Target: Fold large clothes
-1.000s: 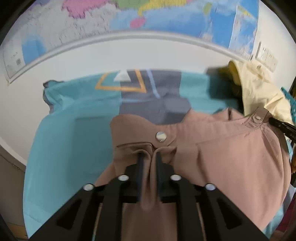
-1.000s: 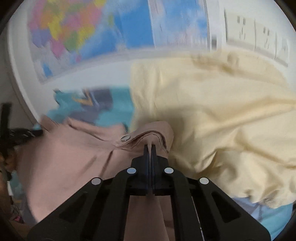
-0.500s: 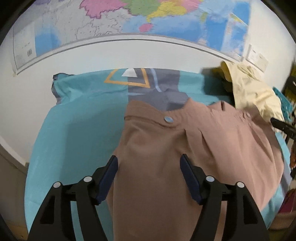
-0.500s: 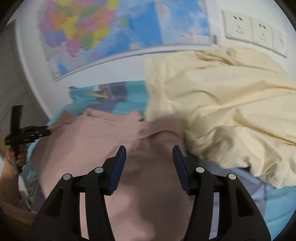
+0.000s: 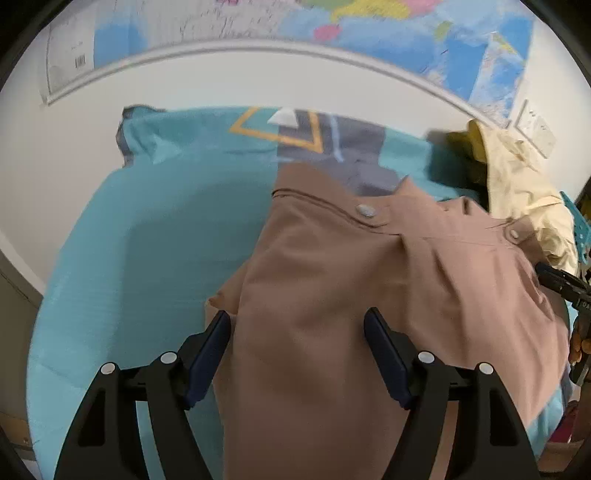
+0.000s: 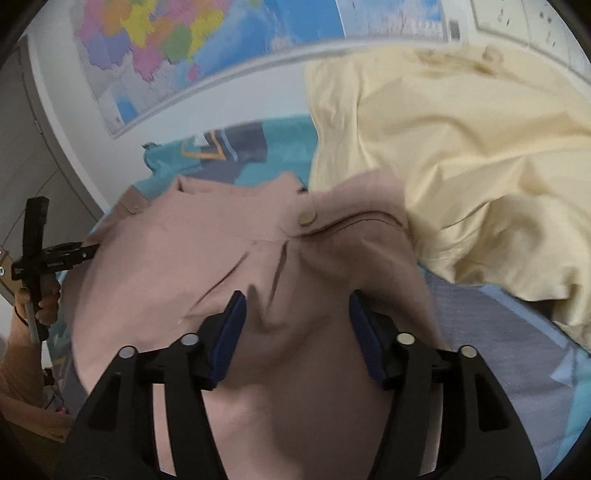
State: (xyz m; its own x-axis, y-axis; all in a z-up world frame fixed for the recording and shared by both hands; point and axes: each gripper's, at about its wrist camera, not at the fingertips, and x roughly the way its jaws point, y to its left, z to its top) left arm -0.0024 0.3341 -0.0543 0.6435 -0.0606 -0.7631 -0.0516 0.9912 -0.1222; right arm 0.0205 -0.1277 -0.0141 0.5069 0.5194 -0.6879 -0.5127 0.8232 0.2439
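Over the teal sheet (image 5: pixel 147 258), both grippers' fingers (image 5: pixel 207 354) (image 6: pixel 227 332) have just spread, releasing the brown garment (image 5: pixel 332 295).

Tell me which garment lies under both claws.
The brown garment, spread flat with snap buttons along its band; the pale yellow garment sits crumpled beyond it, against the wall.

Coloured wall map (image 5: pixel 388 33) ran along the top of the left wrist frame, with a barcode label at its upper left corner; filled the upper left of the right wrist frame too (image 6: pixel 192 48). White wall (image 5: pixel 155 85) lay just beneath it. Teal bedsheet (image 5: pixel 122 258) spread over the left and centre, printed with a grey panel and an orange outlined shape (image 5: pixel 277 129) near the far edge. White wall sockets (image 6: pixel 532 26) sat at the upper right, blurred.
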